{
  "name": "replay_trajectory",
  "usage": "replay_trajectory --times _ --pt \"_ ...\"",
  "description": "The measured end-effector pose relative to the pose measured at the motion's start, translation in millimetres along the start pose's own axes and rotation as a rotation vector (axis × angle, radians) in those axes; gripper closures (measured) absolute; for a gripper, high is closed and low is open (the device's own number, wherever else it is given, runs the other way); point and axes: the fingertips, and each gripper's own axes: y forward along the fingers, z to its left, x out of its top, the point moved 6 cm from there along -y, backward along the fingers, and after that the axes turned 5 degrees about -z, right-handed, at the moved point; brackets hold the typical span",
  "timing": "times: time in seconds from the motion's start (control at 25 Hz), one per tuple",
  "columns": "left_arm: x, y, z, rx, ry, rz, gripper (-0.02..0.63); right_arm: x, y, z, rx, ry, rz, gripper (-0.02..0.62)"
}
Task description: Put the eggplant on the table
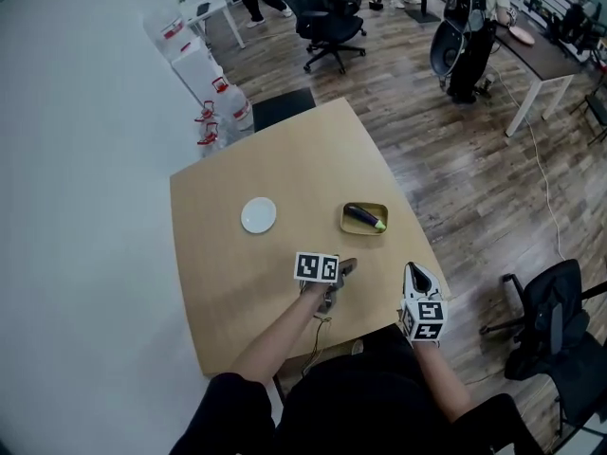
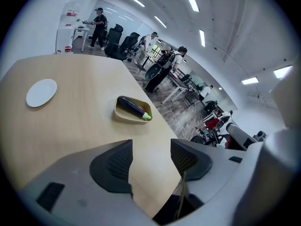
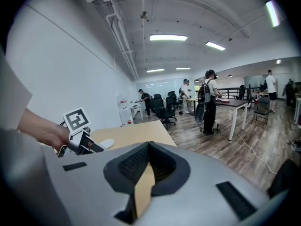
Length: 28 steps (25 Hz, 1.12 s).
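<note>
A dark purple eggplant (image 1: 363, 217) with a green stem end lies in a shallow tan dish (image 1: 349, 225) near the right edge of the light wooden table (image 1: 237, 282). In the left gripper view the eggplant (image 2: 133, 108) and its dish (image 2: 123, 117) lie ahead of the jaws, well apart from them. My left gripper (image 1: 345, 267) hovers over the table's near part, open with nothing between its fingers (image 2: 115, 166). My right gripper (image 1: 414, 272) is held off the table's near right corner, its jaws shut together and empty (image 3: 149, 147).
A white plate (image 1: 258, 214) sits on the table left of the dish. A black chair (image 1: 555, 325) stands to the right, and water jugs (image 1: 223, 112) stand past the far left corner. Office chairs, desks and people fill the room beyond.
</note>
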Motion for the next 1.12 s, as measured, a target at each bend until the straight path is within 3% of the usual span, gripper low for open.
replay_trajectory --times 0.2,0.32,0.64,0.8,0.96,1.12 --pt "-40 -39 -35 -0.036 0.019 -0.087 0.377 -10 -45 11 -0.03 -0.01 -0.004 0.535" --pt "-60 -67 -51 -0.003 0.035 -0.187 0.377 -13 -71 24 -0.025 -0.021 -0.007 0.535" --pt "-99 -111 -115 -0.011 0.162 -0.398 0.379 -16 -118 36 -0.029 -0.044 -0.003 0.535" --pt "-116 -138 -139 -0.001 0.151 -0.531 0.471 -9 -128 41 -0.02 -0.049 -0.028 0.535" --pt "-122 -155 -156 0.046 0.229 -0.634 0.55 0 -139 41 -0.008 -0.053 -0.051 0.535" --pt "-122 -164 -174 0.108 0.305 -0.704 0.58 5 -154 41 0.029 -0.074 -0.065 0.535"
